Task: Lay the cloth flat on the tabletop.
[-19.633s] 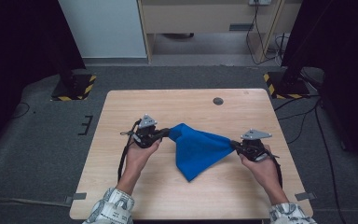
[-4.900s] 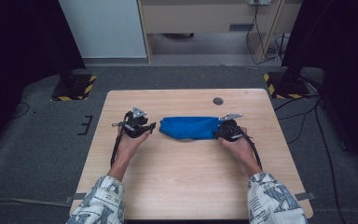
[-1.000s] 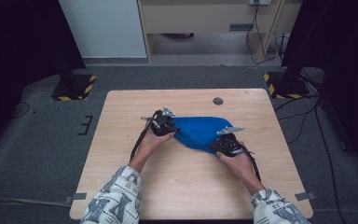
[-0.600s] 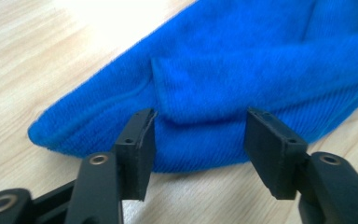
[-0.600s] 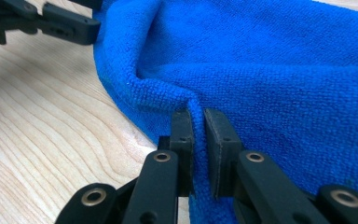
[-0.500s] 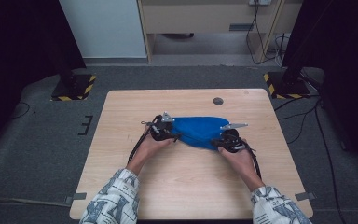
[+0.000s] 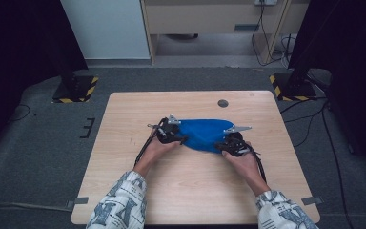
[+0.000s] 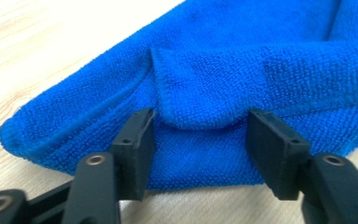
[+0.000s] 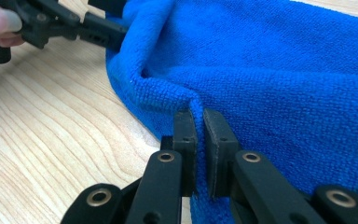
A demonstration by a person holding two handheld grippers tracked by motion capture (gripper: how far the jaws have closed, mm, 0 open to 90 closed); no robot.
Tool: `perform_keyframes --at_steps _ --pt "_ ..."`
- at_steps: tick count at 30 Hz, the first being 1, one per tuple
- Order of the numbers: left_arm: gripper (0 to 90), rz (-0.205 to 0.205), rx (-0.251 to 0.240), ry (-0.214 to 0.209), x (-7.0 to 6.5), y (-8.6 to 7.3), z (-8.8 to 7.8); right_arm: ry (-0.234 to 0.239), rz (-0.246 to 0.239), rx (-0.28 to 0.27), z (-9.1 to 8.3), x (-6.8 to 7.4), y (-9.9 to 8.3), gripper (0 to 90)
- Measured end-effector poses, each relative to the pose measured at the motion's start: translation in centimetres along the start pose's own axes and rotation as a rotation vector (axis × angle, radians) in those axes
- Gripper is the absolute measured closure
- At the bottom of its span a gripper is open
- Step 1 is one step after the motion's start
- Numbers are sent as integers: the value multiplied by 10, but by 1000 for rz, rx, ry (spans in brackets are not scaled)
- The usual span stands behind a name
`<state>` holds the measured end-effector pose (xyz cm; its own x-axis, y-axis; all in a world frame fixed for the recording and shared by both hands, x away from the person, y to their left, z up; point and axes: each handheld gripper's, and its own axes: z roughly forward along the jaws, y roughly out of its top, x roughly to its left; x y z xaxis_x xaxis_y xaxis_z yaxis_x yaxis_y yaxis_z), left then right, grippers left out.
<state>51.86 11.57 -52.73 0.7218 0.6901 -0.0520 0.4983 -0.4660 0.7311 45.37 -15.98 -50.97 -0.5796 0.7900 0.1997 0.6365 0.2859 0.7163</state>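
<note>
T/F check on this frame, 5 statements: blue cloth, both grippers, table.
1. The right gripper is shut on the blue microfibre cloth. True: its jaws pinch a ridge of the cloth's edge.
2. The left gripper clamps the cloth tight. False: its jaws stand apart, having just been closing, with a fold of cloth between them.
3. The cloth hangs in the air. False: it lies bunched on the light wooden table.
4. A small dark round disc sits on the table beyond the cloth. True.
5. The two grippers are at the same end of the cloth. False: they are at opposite ends.
</note>
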Motion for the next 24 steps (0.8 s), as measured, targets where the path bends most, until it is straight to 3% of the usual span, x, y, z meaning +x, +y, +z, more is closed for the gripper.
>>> perform_keyframes --at_steps 2,3,7,11,14,16,17,18,20,24 --pt "495 2 -13 -1 -1 1 -1 1 -1 5 0 1 0 851" --pt "564 0 -15 -2 -1 2 -2 -1 -9 3 0 1 0 852" --pt "695 -2 -30 -10 -2 3 -4 -3 -17 8 1 2 -1 853" --pt "797 11 -16 -18 -4 4 -3 -6 -19 12 1 3 -1 852" --pt "864 -2 -18 -12 -3 5 -1 -8 -35 10 1 3 -1 835" --pt "871 -30 -40 -17 -3 7 0 -17 -48 15 1 4 -1 785" --pt "873 -36 -41 -15 -4 8 -2 -21 -78 3 -3 7 -2 689" --pt "873 -26 -37 -13 -5 8 -3 -21 -78 3 -3 7 -2 689" --pt "874 0 -22 -5 -10 10 -10 -18 -102 -28 -14 9 -3 572" --pt "873 24 -10 15 -16 10 -33 -25 -126 -52 -28 9 -5 467"
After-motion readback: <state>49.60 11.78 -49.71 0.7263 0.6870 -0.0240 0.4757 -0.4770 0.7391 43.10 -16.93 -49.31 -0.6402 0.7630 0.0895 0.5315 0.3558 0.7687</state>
